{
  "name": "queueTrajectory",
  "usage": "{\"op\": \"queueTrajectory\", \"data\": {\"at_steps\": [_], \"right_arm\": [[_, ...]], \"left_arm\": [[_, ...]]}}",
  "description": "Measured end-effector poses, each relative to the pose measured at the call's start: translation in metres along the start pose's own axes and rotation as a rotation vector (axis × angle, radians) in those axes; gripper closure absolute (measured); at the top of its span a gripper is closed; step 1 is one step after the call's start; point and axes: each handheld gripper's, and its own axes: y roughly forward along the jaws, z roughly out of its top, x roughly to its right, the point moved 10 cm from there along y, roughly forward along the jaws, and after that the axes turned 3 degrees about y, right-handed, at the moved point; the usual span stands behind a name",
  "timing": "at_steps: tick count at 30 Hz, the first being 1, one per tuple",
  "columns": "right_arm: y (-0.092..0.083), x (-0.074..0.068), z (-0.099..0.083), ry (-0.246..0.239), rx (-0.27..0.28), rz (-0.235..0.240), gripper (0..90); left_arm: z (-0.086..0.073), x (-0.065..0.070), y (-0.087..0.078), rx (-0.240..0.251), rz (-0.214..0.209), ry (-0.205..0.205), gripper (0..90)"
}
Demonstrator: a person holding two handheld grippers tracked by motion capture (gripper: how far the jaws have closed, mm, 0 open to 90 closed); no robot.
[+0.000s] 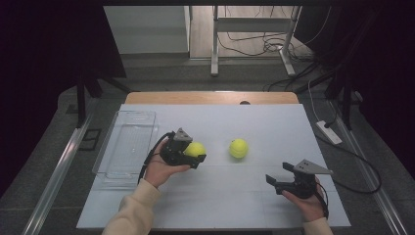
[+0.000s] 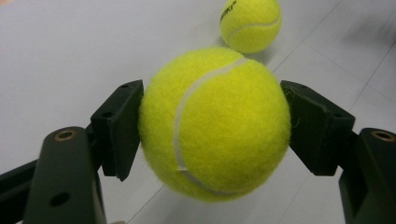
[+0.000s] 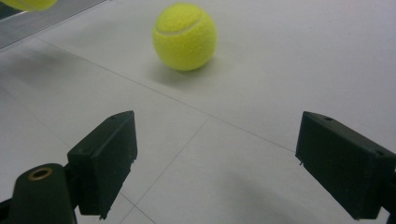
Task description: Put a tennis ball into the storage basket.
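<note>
Tongs on the left [image 1: 197, 157] clench a yellow tennis ball [image 2: 215, 123], both pads pressed into its felt, and carry it clear of the white bench [image 1: 220, 196]; the left gripper view shows the surface well below the ball. Just left of that hand sits a clear plastic tray [image 1: 128, 117] with nothing visible in it, the likely destination, so the pick-up looks done and the drop into the tray remains. Being round, the held ball has no long axis; its white seam runs from upper right down to the lower middle in the left gripper view. Further right, a second tennis ball [image 1: 238, 148] rests on the bench, untouched and apart from both hands, its printed logo partly visible in the left gripper view. At far right, the right tongs [image 1: 275, 182] stand released and empty, hovering low and aimed toward that second ball, which appears next in line.
</note>
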Motion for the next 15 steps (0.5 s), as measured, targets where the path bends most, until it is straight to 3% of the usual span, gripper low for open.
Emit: {"op": "queueTrajectory", "data": {"at_steps": [15], "right_arm": [[-0.001, 0.003, 0.000, 0.013, 0.008, -0.007, 12.5]], "left_arm": [[0.012, 0.000, -0.017, 0.069, -0.012, 0.004, 27.1]]}}
